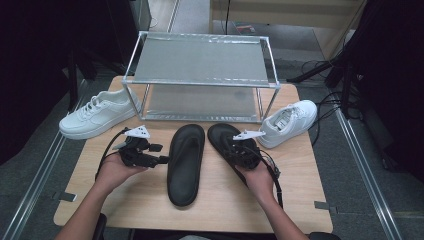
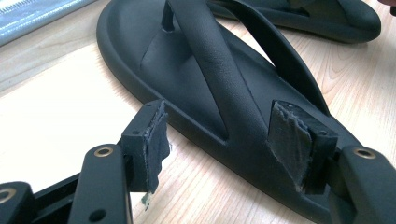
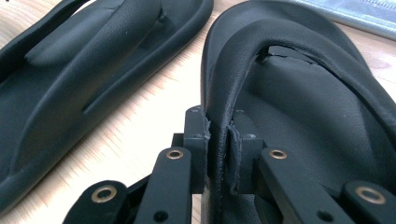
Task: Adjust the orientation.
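Two black flip-flops lie side by side mid-table. The left flip-flop (image 1: 185,165) (image 2: 201,88) has my left gripper (image 1: 161,154) (image 2: 222,140) at its left rim. That gripper is open: one pad (image 2: 154,140) hangs over the wood and the other (image 2: 289,140) over the sole, neither pressing. The right flip-flop (image 1: 222,136) (image 3: 299,107) is angled toward the rack. My right gripper (image 1: 237,149) (image 3: 218,149) is shut on its strap, which is pinched thin between both pads. In the right gripper view the left flip-flop (image 3: 93,70) lies at the left.
A metal two-tier rack (image 1: 200,75) stands at the back of the wooden table (image 1: 225,200). A white sneaker (image 1: 97,114) sits to its left and another (image 1: 290,122) to its right, close to the held flip-flop. Dark equipment and cables surround the table.
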Tool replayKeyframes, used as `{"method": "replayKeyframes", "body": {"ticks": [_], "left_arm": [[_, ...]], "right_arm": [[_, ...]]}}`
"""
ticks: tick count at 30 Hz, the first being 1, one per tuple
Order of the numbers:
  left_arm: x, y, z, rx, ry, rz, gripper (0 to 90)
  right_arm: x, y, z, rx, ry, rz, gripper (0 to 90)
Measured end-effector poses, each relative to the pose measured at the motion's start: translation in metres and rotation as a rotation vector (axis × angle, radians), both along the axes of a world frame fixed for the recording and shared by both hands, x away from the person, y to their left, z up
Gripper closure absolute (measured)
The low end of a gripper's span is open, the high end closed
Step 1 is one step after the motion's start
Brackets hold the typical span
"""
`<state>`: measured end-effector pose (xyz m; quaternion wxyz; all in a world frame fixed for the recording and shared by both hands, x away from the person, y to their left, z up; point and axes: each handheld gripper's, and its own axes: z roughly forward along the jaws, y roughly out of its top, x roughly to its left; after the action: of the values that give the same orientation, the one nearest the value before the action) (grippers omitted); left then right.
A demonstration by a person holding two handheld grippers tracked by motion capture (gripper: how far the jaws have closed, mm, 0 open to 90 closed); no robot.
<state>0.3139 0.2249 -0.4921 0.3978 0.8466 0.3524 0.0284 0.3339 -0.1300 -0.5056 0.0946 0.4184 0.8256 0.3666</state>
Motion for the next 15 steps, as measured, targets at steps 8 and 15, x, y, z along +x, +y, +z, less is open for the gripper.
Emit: {"method": "replayKeyframes", "body": {"ticks": [8,15], "left_arm": [[-0.0032,0.0003,-0.0012,0.000,-0.003,0.004,38.1],[-0.0031,-0.0009,-0.0026,0.001,0.001,0.004,38.7]], "right_arm": [[0.0028,0.0061,-0.0006,0.008,0.001,0.009,80.1],[0.0047,0.0096,0.0000,0.037,-0.001,0.017,72.9]]}}
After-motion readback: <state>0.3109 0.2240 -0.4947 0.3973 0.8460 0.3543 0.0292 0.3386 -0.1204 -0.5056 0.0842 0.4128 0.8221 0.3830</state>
